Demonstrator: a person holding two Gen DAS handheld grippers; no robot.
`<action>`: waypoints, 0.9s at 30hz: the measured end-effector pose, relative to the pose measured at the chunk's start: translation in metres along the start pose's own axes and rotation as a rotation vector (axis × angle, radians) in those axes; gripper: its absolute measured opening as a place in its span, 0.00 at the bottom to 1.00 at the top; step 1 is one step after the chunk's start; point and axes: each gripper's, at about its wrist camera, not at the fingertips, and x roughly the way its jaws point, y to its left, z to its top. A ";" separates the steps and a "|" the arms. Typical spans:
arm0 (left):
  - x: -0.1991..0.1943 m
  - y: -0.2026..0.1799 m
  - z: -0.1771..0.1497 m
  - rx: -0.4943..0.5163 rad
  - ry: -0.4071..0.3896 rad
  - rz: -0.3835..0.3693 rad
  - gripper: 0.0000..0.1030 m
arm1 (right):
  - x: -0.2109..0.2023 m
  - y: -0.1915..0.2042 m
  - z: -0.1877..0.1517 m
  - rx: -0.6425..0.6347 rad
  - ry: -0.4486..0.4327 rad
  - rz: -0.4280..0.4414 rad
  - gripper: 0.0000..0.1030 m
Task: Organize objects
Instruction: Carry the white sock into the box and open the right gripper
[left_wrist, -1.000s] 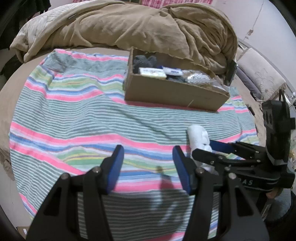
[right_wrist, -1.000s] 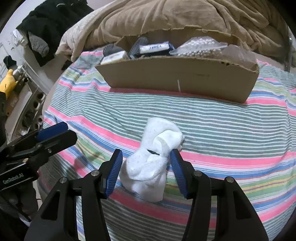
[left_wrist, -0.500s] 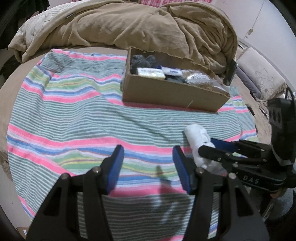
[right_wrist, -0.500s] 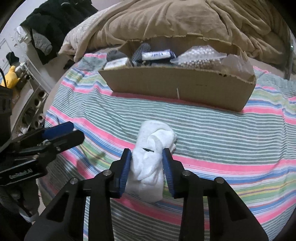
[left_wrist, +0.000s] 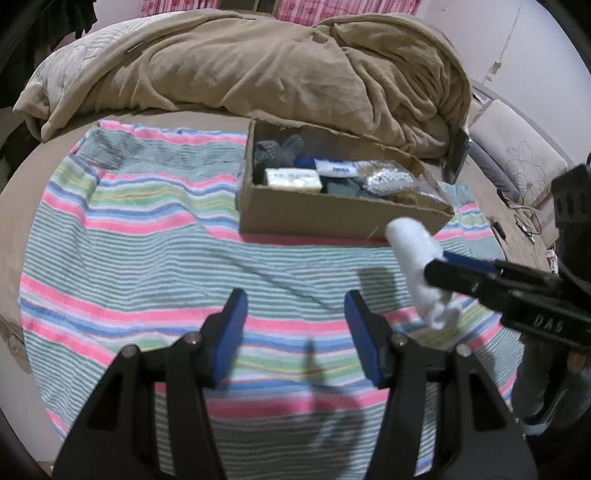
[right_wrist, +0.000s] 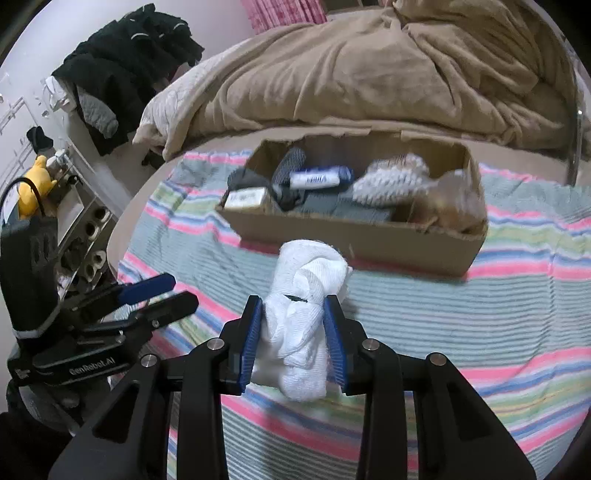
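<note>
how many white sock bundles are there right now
1: the white sock bundle is clamped in the right gripper, lifted above the striped towel. Others could be buried in the cardboard box.

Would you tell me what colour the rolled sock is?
White; the rolled sock shows best in the right wrist view.

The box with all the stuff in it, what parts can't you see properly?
- Cardboard box bottom, both views: hidden under the dark socks and packets.
- White tube lettering, both views: too blurred to read.
- Clear bags, right wrist view: motion blur hides the contents.
- Box's right front corner, left wrist view: behind the white sock.
</note>
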 end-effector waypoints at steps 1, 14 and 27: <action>0.000 0.000 0.002 0.001 -0.001 -0.001 0.55 | -0.001 0.000 0.002 -0.002 -0.006 -0.001 0.35; 0.002 0.003 0.030 0.022 -0.048 0.000 0.55 | -0.013 -0.011 0.044 -0.022 -0.083 -0.019 0.35; 0.020 0.005 0.056 0.031 -0.065 -0.012 0.55 | 0.014 -0.023 0.074 -0.019 -0.083 -0.043 0.35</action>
